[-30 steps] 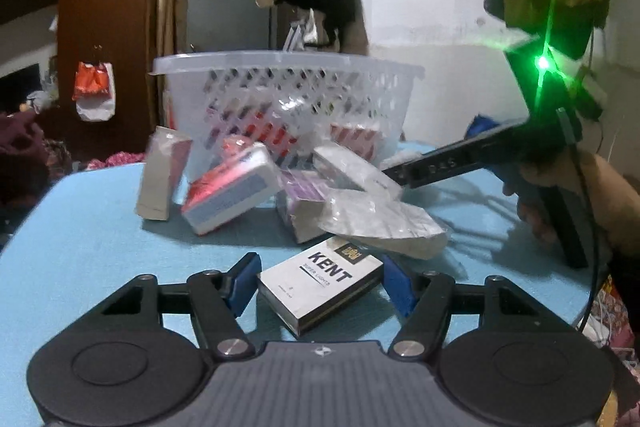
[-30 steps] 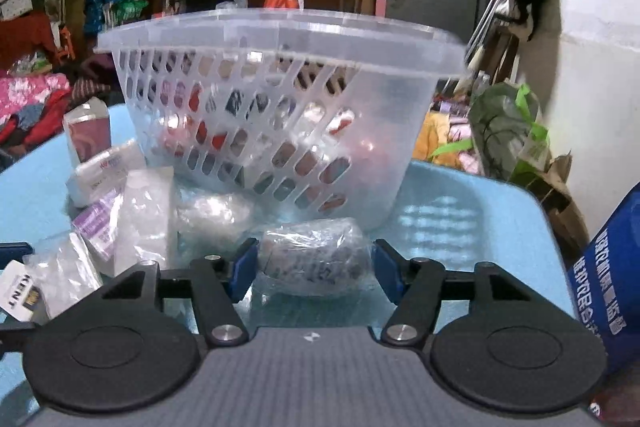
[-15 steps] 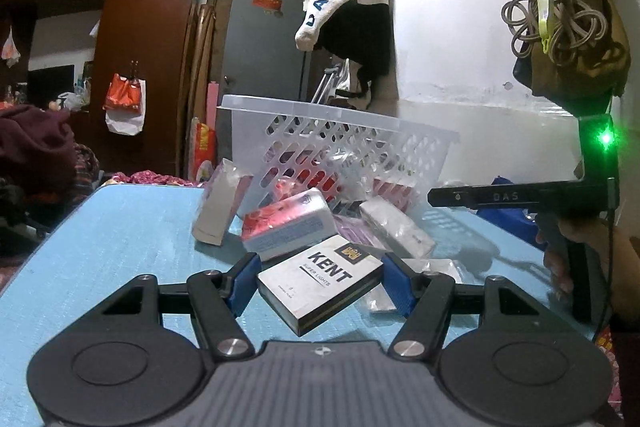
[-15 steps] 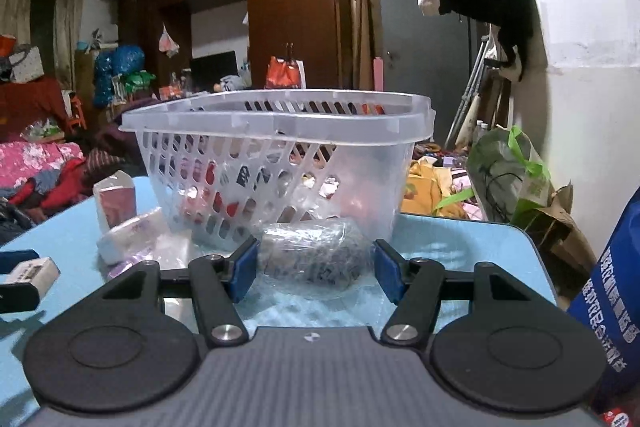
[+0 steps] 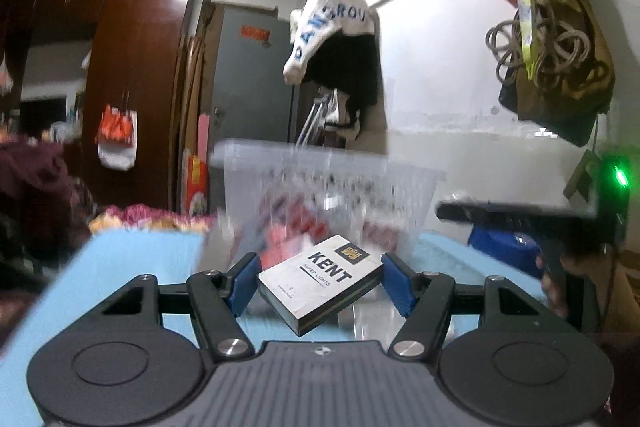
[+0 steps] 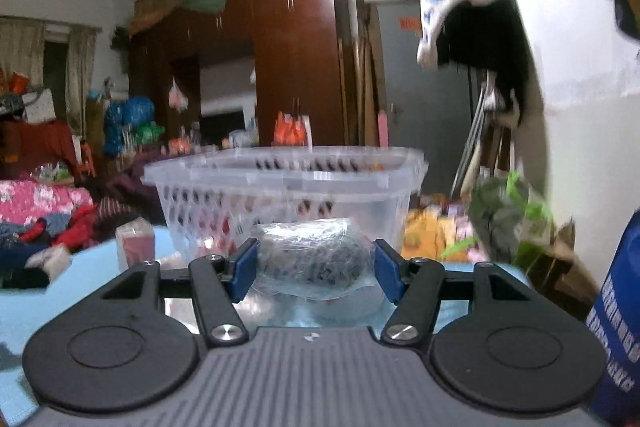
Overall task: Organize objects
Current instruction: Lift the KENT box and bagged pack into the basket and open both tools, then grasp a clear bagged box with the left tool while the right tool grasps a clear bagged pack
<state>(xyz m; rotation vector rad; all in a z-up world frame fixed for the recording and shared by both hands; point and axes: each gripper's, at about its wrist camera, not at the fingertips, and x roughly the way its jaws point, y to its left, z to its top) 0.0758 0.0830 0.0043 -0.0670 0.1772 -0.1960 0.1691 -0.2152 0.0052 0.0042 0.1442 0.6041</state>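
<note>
My left gripper (image 5: 318,285) is shut on a white KENT cigarette pack (image 5: 320,281) and holds it tilted above the blue table (image 5: 132,267). My right gripper (image 6: 312,267) is shut on a clear plastic-wrapped bundle (image 6: 312,259), lifted off the table. A clear perforated plastic basket (image 6: 288,187) stands on the table straight ahead of both grippers; it also shows blurred in the left wrist view (image 5: 328,183). The right gripper body shows in the left wrist view as a dark bar at the right (image 5: 512,213).
Several small packets lie blurred in front of the basket (image 5: 288,231). A pink-white box (image 6: 134,241) stands left of the basket. A blue container (image 6: 616,307) is at the right edge. A wall with a hanging bag (image 5: 560,67) is to the right.
Both grippers have risen and tilted up with their objects, so the basket and table sit lower in both views. The table items are now motion-blurred.
</note>
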